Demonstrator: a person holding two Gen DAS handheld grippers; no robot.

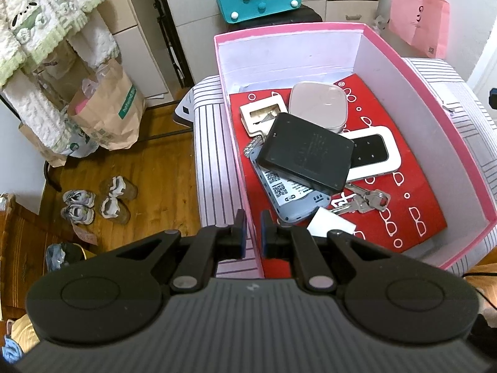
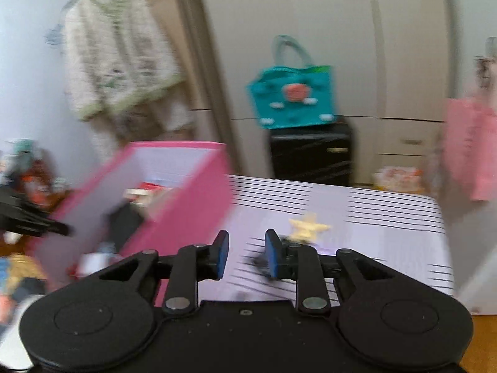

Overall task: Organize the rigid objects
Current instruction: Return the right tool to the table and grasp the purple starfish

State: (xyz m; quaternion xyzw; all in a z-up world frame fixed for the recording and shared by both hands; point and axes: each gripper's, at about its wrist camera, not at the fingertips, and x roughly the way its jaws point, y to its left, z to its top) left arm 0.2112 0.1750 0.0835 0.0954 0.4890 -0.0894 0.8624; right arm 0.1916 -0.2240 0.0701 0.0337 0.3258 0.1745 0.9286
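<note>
Pink cardboard forms the box [image 1: 413, 71] that stands on the striped cloth [image 1: 214, 155]. Inside it, on a red sheet [image 1: 413, 205], lie a black case [image 1: 306, 152], a grey lidded tub [image 1: 320, 104], a white-framed device [image 1: 377, 152] and keys [image 1: 369, 200]. The left gripper [image 1: 254, 230] pinches the box's near wall, jaws narrow. The right gripper [image 2: 246, 256] holds nothing, its jaws partly apart over the cloth, near a yellow star [image 2: 307, 225].

Wooden floor [image 1: 161, 168], pale wardrobe [image 2: 357, 62].
</note>
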